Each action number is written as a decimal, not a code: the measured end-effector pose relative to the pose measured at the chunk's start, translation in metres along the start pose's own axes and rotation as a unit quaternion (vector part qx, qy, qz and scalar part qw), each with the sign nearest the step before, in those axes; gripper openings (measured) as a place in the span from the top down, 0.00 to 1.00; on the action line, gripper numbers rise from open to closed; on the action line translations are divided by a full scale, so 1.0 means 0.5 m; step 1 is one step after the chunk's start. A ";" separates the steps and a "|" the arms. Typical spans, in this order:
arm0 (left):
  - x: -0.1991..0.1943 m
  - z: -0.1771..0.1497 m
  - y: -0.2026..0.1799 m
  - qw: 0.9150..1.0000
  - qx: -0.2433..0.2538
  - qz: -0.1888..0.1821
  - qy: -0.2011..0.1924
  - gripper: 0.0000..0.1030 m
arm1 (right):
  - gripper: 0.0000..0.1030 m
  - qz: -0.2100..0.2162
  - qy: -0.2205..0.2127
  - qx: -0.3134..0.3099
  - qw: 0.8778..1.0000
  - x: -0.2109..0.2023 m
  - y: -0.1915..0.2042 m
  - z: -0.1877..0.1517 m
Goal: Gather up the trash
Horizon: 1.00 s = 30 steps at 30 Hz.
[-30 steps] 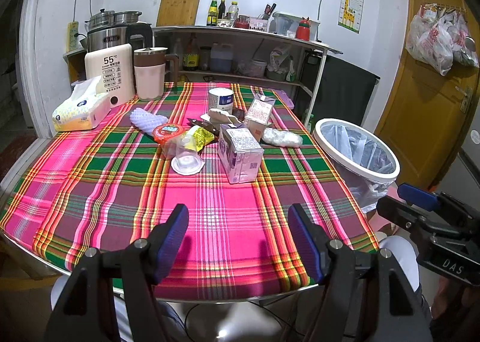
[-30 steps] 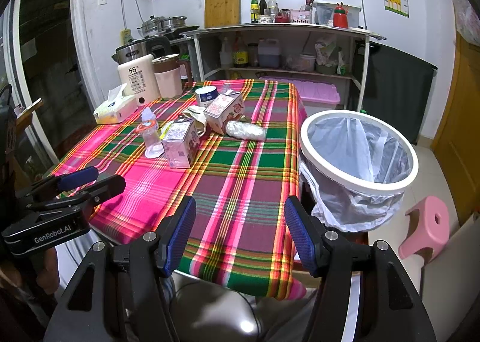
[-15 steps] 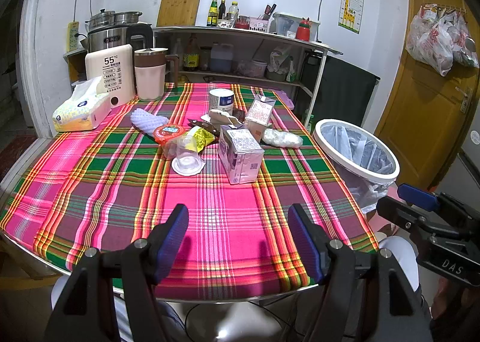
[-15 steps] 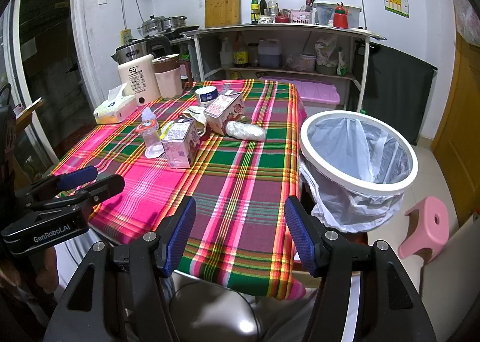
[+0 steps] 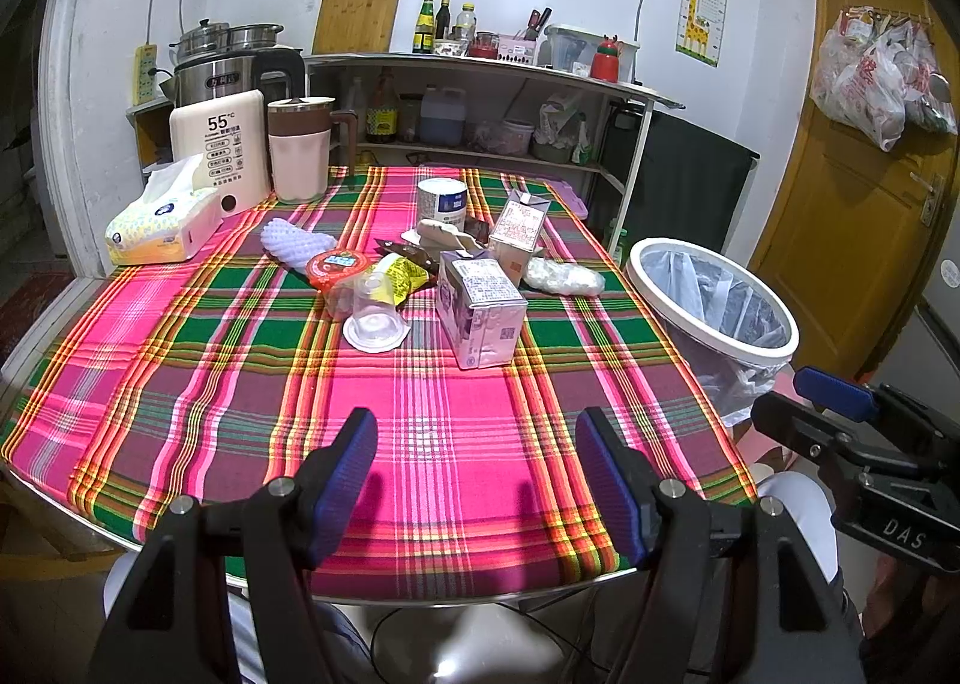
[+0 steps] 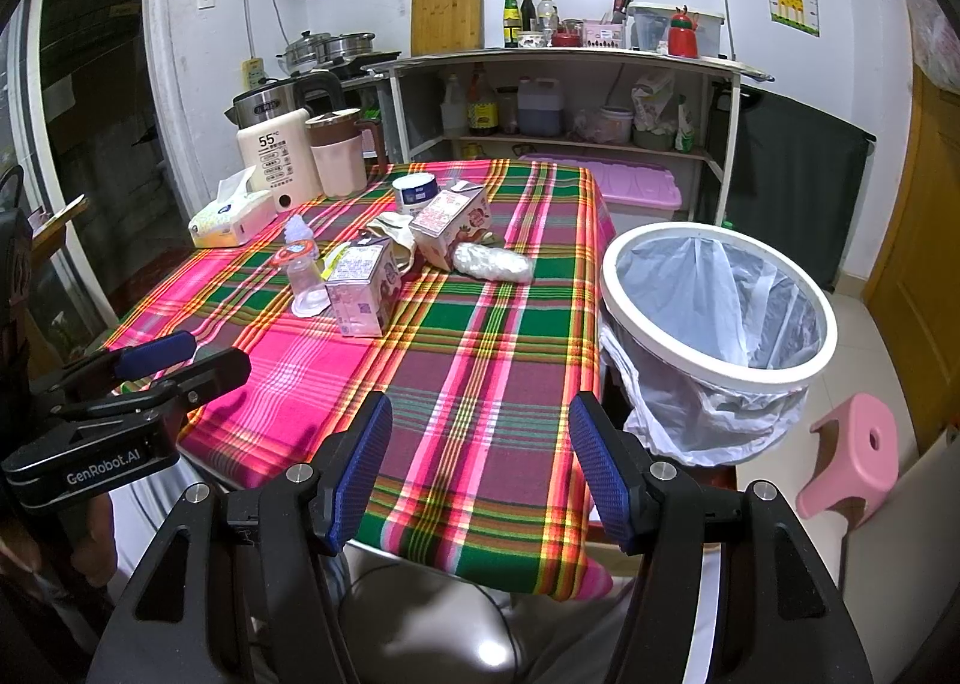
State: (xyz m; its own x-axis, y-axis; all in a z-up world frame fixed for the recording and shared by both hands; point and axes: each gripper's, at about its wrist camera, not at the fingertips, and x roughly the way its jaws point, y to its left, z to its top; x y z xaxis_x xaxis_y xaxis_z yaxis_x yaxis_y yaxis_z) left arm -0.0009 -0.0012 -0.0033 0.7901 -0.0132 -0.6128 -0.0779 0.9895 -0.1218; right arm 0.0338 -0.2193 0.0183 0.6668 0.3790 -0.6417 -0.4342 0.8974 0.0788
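- Trash in a bunch in the middle of the table (image 5: 180, 360), on the bright checked cloth, far ahead of both grippers.
- Purple milk carton (image 5: 480, 307) at the front of the bunch, closest to the grippers, standing up.
- Clear plastic cup (image 5: 373, 318) just left of that carton, upside down on the cloth.
- Red-lidded tub (image 5: 336, 266) and yellow wrapper (image 5: 399, 271) right behind the cup, touching each other.
- Second carton (image 5: 517, 228) behind the purple one, tipped a bit, with a white crumpled bag (image 5: 563, 277) beside it on the right.
- White bumpy thing (image 5: 294, 241) at the left of the bunch, and a small round tin (image 5: 442, 201) at the back.
- Trash bin (image 6: 717, 303) with a white ring and a clear liner, off the right edge of the table, close to the right gripper.
- Left gripper (image 5: 477, 471) low over the near table edge, blue pads wide apart, nothing between them.
- Right gripper (image 6: 480, 456) low over the near right corner of the table, pads wide apart too, nothing held.
- Tissue pack (image 5: 162, 225), white box marked 55 (image 5: 221, 150) and pink jug (image 5: 300, 150) at the far left of the table.
- Pink stool (image 6: 855, 453) on the floor past the bin.
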 end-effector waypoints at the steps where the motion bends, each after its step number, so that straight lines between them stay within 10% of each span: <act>1: 0.000 0.000 0.000 1.000 0.000 0.000 0.000 0.32 | 0.40 0.000 0.000 0.000 1.000 0.000 0.000 0.000; 30: 0.043 0.016 0.006 1.000 -0.014 -0.006 0.011 0.32 | 0.40 0.023 0.010 0.000 1.000 0.044 -0.011 0.008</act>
State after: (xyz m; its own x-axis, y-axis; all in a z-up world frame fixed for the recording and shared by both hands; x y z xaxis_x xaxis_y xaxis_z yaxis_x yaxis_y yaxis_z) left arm 0.0208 0.0025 -0.0105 0.7778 -0.0294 -0.6278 -0.0845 0.9849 -0.1508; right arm 0.0533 -0.2148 0.0068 0.6332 0.4152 -0.6532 -0.4638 0.8792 0.1092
